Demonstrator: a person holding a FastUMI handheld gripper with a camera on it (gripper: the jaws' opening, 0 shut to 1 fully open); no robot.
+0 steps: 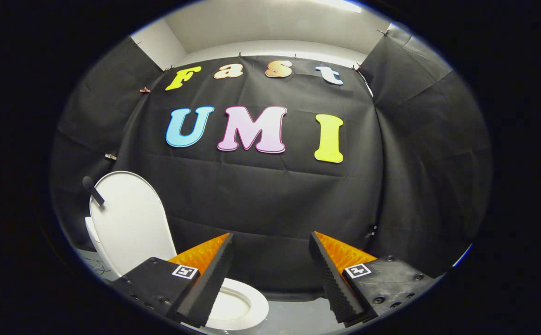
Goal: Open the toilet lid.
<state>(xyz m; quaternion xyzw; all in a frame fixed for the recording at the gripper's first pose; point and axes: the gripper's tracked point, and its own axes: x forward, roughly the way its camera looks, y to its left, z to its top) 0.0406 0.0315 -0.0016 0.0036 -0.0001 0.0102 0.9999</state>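
The white toilet lid (128, 223) stands upright, raised off the toilet, to the left of and beyond my left finger. A small black handle (92, 190) sticks out near the lid's upper left edge. Below it the white seat ring (251, 304) and the open bowl lie just ahead of my left finger, partly hidden by it. My gripper (270, 242) is open, its two black ribbed fingers with orange backs wide apart and nothing between them. It hangs to the right of the lid and touches nothing.
Black cloth walls (275, 195) close in the booth behind and on both sides. A pale grey floor (298, 316) shows between the fingers beside the toilet. A small metal fitting (110, 157) sits on the left wall above the lid.
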